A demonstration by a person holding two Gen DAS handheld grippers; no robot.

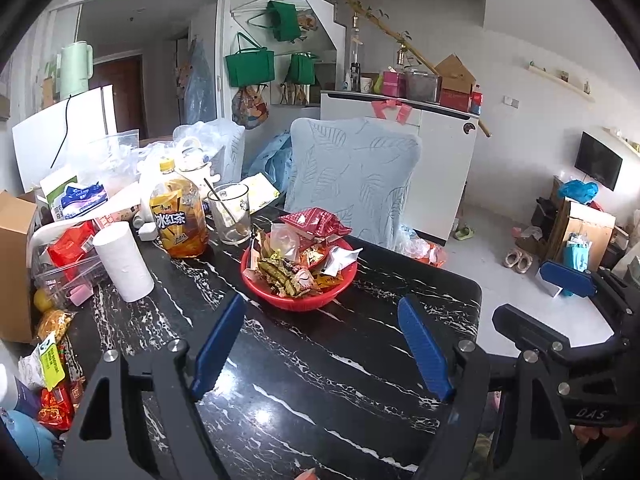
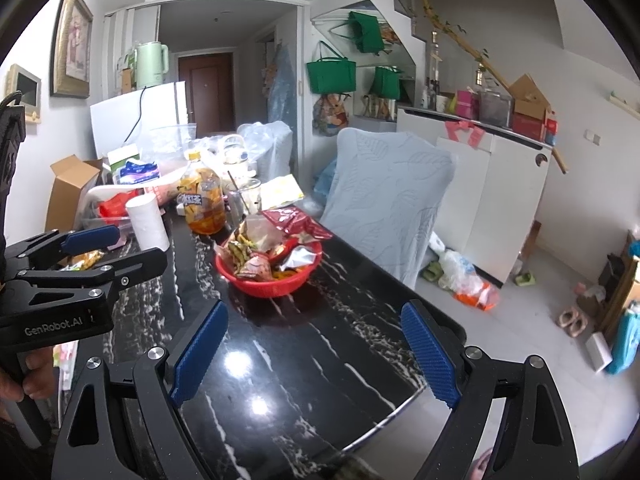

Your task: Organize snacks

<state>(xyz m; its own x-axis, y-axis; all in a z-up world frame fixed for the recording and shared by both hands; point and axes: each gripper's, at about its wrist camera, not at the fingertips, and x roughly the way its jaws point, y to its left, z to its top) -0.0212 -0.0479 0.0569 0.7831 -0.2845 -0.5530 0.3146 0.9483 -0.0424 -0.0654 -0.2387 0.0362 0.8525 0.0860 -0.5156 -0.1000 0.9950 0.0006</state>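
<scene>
A red bowl (image 1: pixel 256 284) piled with snack packets stands on the black marble table (image 1: pixel 320 380); a red packet (image 1: pixel 316 220) lies on top. It also shows in the right wrist view (image 2: pixel 240 280). My left gripper (image 1: pixel 320 308) is open and empty, held above the table just short of the bowl. My right gripper (image 2: pixel 312 320) is open and empty, also in front of the bowl; it shows at the right edge of the left wrist view (image 1: pixel 568 280). More snack packets (image 1: pixel 52 360) lie at the table's left edge.
An iced tea bottle (image 1: pixel 180 216), a glass with a spoon (image 1: pixel 230 212), a paper roll (image 1: pixel 122 264) and boxes crowd the table's far left. A chair with a light blue cover (image 1: pixel 356 172) stands behind the table. The table edge (image 2: pixel 460 328) drops to the floor at right.
</scene>
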